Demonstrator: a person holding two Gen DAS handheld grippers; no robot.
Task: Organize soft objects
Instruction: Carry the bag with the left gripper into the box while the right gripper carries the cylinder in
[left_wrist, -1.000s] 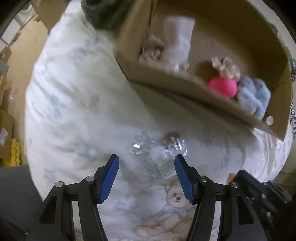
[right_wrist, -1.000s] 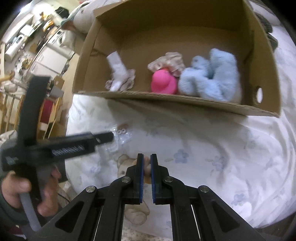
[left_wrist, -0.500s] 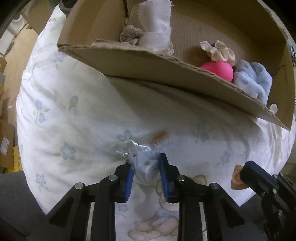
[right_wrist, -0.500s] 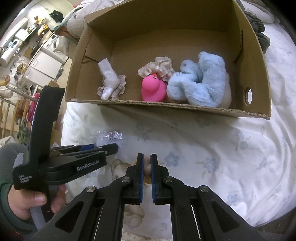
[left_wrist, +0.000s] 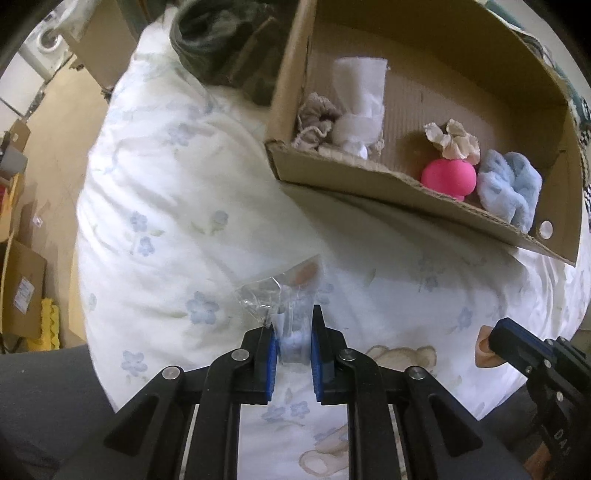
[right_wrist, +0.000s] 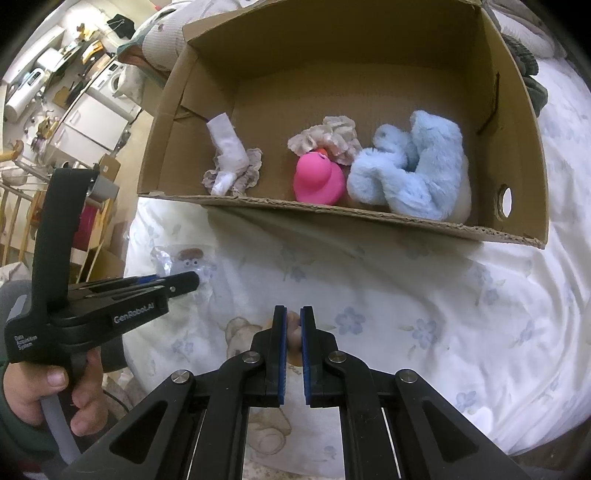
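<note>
My left gripper (left_wrist: 293, 334) is shut on a small toy in a clear plastic bag (left_wrist: 286, 295) and holds it just above the flowered duvet (left_wrist: 166, 206). The bag (right_wrist: 184, 260) and left gripper (right_wrist: 188, 282) also show in the right wrist view. My right gripper (right_wrist: 293, 325) is shut on a small tan soft piece (right_wrist: 294, 328), seen at its tip in the left wrist view (left_wrist: 482, 350). The cardboard box (right_wrist: 369, 218) beyond holds a pink duck (right_wrist: 317, 179), a blue plush (right_wrist: 410, 173), a beige scrunchie (right_wrist: 328, 138) and white cloth (right_wrist: 227, 147).
The box (left_wrist: 369, 181) lies on the bed with its low open side facing me. A dark bundle of clothes (left_wrist: 221, 48) lies left of the box. Cardboard boxes (left_wrist: 22, 288) stand on the floor to the left of the bed.
My left gripper closed on the bagged toy and lifted it off the duvet. The right gripper stayed shut and nearly still.
</note>
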